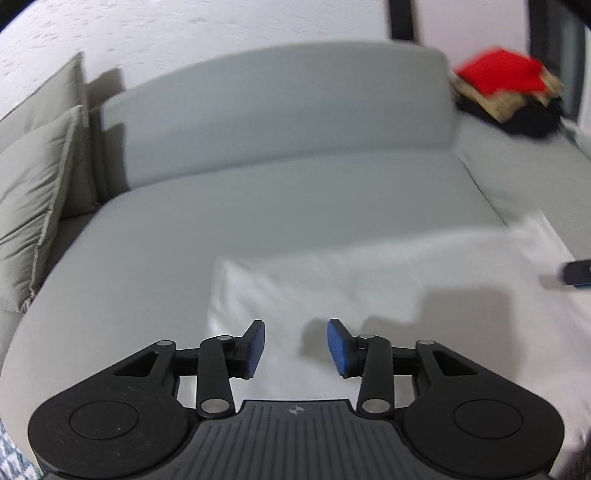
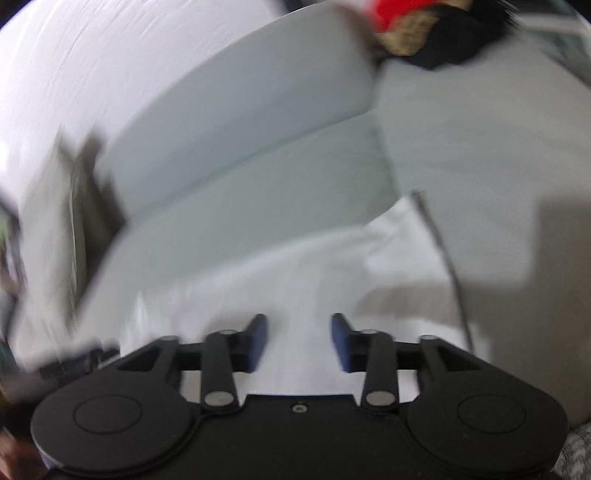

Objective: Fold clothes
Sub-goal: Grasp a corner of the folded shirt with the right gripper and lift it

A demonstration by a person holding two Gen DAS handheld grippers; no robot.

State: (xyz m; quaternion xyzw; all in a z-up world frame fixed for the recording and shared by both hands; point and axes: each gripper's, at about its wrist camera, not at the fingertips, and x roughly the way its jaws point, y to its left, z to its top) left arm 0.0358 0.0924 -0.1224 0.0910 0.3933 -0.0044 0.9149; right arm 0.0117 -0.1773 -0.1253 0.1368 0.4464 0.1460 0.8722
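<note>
A white garment (image 1: 388, 295) lies spread flat on the grey sofa seat (image 1: 258, 206). In the left wrist view my left gripper (image 1: 295, 347) hovers over its near left part, open, with only flat cloth seen through the gap between the blue pads. The tip of the other gripper (image 1: 578, 273) shows at the right edge over the garment. In the blurred right wrist view the white garment (image 2: 314, 266) lies below my right gripper (image 2: 299, 341), which is open with nothing between its pads. The garment's far right corner (image 2: 406, 214) sits by the seat seam.
A pile of clothes, red (image 1: 502, 74) over tan and black, lies at the sofa's far right, also the red and black pile (image 2: 424, 22) at the top of the right wrist view. Grey cushions (image 1: 37, 192) stand at the left. The sofa backrest (image 1: 280, 110) rises behind the seat.
</note>
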